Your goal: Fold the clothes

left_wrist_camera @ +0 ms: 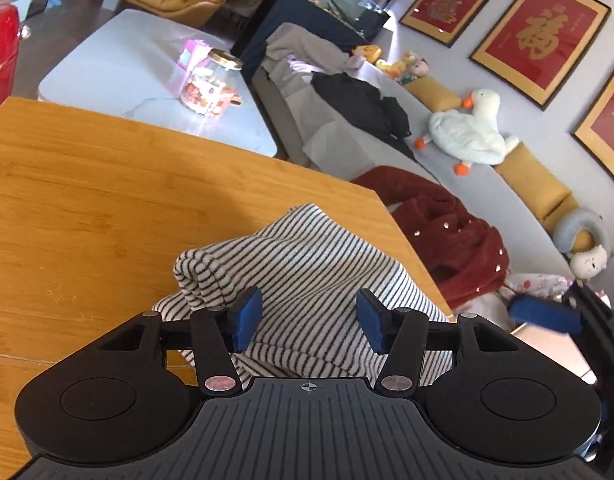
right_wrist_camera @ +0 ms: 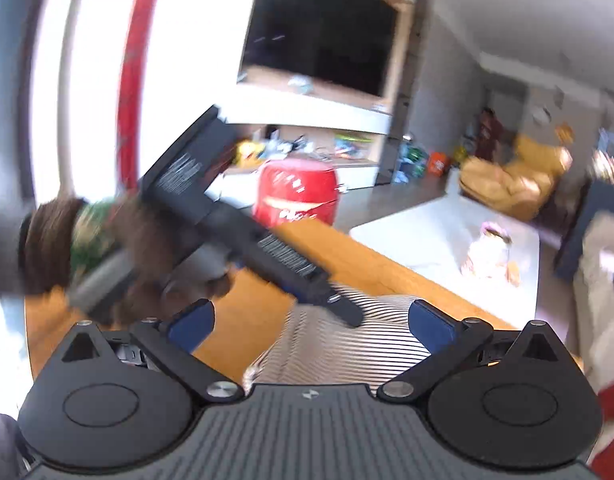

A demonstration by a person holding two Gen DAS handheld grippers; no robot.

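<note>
My left gripper (left_wrist_camera: 309,322): parted, empty, nearer than the right. Striped top (left_wrist_camera: 303,280): just beyond its pads, bunched on the table (left_wrist_camera: 107,200). Right gripper (right_wrist_camera: 311,326): wide, empty.

Gold character 福 on red framed picture (left_wrist_camera: 541,38)

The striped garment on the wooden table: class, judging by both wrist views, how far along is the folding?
Done: the striped garment lies bunched in layers near the wooden table edge. In hand: nothing; the left gripper and right gripper both stand open above it. Left: flattening and finishing the fold.
</note>
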